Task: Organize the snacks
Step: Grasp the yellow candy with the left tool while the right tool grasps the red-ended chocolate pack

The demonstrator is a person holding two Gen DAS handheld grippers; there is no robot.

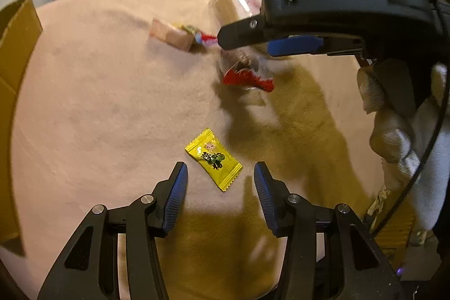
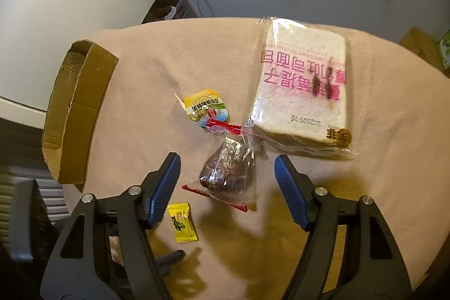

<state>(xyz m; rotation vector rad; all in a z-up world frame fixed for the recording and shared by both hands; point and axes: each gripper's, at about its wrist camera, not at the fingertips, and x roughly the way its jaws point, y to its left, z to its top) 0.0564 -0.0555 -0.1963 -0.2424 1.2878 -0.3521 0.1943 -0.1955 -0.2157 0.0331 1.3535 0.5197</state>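
I see a small yellow candy packet [image 1: 213, 163] with serrated ends and a green-black print lying flat on the pink cloth [image 1: 98, 108], at twelve o'clock from my left gripper [image 1: 220, 173], whose jaws stand partly apart, touching nothing. My right gripper [image 2: 227, 166] gapes wider around a clear red-edged dark pastry bag [image 2: 226, 170], pads off it. At one o'clock, bagged sliced bread [image 2: 303, 86] reads "202509 05".

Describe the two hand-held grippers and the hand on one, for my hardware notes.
Both the left hand-held gripper and the right hand-held gripper have black linkage arms, silver pivot pins and ribbed blue pads. The right one's black housing reads DAS. A white glove covers the hand holding it; a black cable runs alongside.
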